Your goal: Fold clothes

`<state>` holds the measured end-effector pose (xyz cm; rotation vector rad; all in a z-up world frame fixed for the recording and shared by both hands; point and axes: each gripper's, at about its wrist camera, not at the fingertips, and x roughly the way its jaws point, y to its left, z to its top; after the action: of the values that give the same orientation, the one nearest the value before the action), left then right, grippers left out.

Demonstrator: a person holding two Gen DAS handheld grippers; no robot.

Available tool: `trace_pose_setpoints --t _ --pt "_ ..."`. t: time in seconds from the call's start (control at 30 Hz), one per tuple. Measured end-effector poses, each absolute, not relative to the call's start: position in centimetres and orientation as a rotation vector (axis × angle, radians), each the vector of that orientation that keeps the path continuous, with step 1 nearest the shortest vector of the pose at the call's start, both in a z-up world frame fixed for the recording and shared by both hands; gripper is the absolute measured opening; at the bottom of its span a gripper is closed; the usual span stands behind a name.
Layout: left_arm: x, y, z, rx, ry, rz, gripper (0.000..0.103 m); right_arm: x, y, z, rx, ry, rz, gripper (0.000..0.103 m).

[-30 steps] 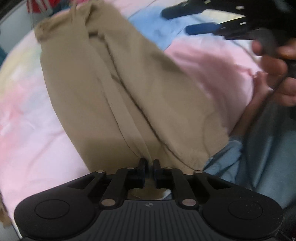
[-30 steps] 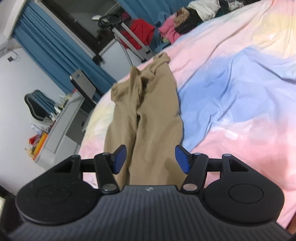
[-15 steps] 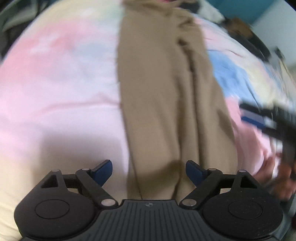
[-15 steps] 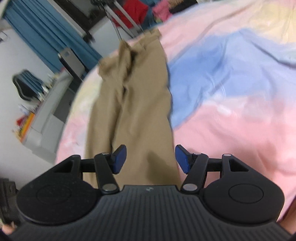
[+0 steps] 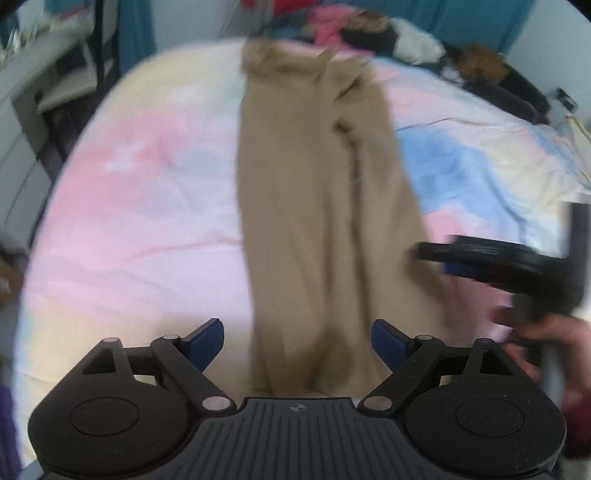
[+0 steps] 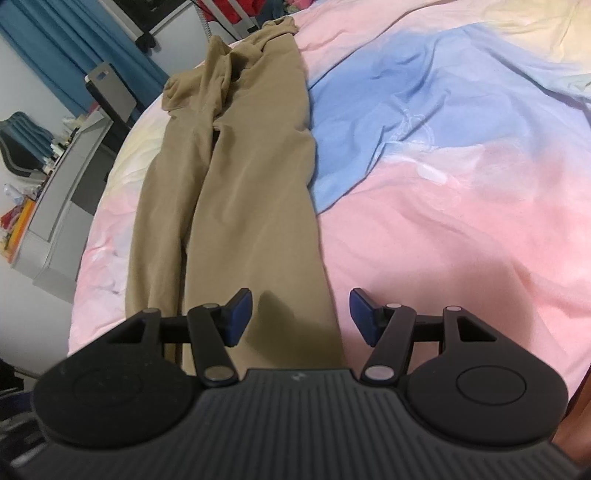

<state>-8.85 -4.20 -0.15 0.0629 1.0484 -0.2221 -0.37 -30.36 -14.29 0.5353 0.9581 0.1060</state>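
Tan trousers (image 5: 314, 221) lie stretched lengthwise on the pastel bedsheet (image 5: 147, 206), waist at the far end, legs side by side. My left gripper (image 5: 297, 338) hovers above the near leg ends; its jaws are opening wide and nothing is pressed between them. In the right wrist view the trousers (image 6: 251, 184) run away from my right gripper (image 6: 301, 314), which stands open over the near end of the right-hand leg, pads clear of the cloth. The right gripper (image 5: 443, 260) also shows blurred at the right of the left wrist view, held by a hand (image 5: 546, 332).
A heap of other clothes (image 5: 369, 33) lies past the far end of the bed. A grey desk (image 6: 55, 199) and blue curtains (image 6: 55, 37) stand to the left of the bed. Bare pink and blue sheet (image 6: 443, 221) spreads to the right of the trousers.
My left gripper was shut on the trouser hem; it has let go, opened wide and risen, rolling so the trousers now run straight ahead. My right gripper sank slightly, opening unchanged.
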Motion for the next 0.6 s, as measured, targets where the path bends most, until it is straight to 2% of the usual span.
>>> trace_pose_setpoints --t 0.17,0.3,0.6 --pt "-13.6 -8.4 5.9 0.164 0.949 -0.244 0.101 -0.1 -30.5 -14.2 0.554 0.942 0.104 0.062" --pt "-15.9 -9.5 8.5 0.167 0.904 -0.258 0.103 0.0 -30.7 -14.2 0.57 0.933 0.111 0.062" --pt "-16.2 -10.3 7.2 0.151 0.913 -0.271 0.103 -0.2 -31.0 -14.2 0.601 0.931 0.125 0.062"
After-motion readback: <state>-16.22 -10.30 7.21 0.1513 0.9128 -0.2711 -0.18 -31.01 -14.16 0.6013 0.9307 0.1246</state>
